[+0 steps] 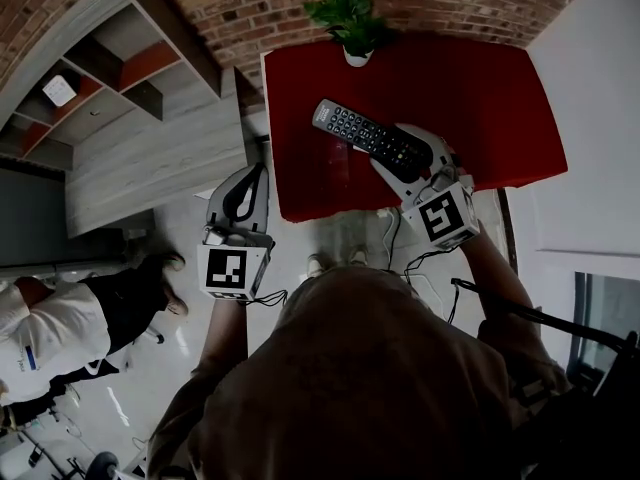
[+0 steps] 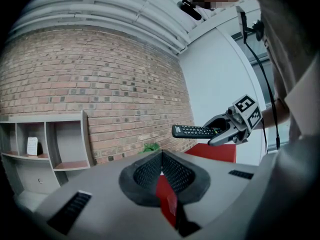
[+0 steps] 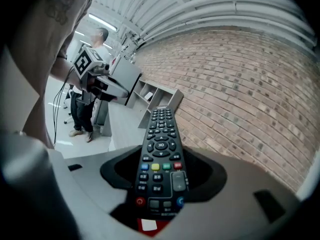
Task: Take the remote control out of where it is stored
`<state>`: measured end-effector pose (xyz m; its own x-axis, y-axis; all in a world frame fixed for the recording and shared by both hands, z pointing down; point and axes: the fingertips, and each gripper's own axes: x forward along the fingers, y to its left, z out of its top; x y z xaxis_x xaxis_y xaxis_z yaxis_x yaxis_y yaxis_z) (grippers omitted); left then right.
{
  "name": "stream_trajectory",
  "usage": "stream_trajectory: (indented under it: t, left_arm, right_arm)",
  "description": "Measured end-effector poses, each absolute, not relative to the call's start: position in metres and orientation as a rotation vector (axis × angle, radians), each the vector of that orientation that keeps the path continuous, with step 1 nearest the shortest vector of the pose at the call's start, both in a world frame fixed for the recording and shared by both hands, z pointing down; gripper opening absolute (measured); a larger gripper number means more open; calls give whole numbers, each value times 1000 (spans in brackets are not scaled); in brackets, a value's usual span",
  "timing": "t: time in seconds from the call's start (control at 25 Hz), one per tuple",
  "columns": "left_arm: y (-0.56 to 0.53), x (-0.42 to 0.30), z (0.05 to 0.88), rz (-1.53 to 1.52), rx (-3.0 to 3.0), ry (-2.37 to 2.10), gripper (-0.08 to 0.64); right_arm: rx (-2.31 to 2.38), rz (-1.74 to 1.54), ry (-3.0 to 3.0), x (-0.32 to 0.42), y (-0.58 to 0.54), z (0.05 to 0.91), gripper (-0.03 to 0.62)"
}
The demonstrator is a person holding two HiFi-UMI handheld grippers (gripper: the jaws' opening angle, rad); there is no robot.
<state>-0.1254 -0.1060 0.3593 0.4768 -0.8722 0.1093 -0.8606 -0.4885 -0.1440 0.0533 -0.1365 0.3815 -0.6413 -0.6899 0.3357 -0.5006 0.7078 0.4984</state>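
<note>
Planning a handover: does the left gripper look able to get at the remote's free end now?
Probably yes: the remote juts from the right gripper in open air, nothing between it and the left gripper, whose shut jaws must open first.

Black remote control (image 1: 372, 138), buttons up, roughly level over the red table (image 1: 310, 183), one end in the right gripper (image 1: 402, 156)

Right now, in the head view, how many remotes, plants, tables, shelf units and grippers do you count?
Remote: 1
Plant: 1
Table: 1
Shelf unit: 1
Grippers: 2 (left gripper, right gripper)
Total: 6
</note>
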Motion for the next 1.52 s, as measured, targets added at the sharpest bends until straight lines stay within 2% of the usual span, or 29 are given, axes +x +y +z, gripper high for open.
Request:
stream_trajectory:
  t: [0.44,0.76,1.52]
  left_arm:
    - [-107,-117,350,-231,-2639,1520,9]
    - [-105,-115,341,-197,-2634,1515,9]
    - [-97,-114,334,-139,-2640,1519,9]
  right_arm:
    - [947,-576,-2549,52,-103,333,249]
    - [1135,-446,-2839,60,-90,288,249]
    - [1227,-349,-2861,81,-75,301,249]
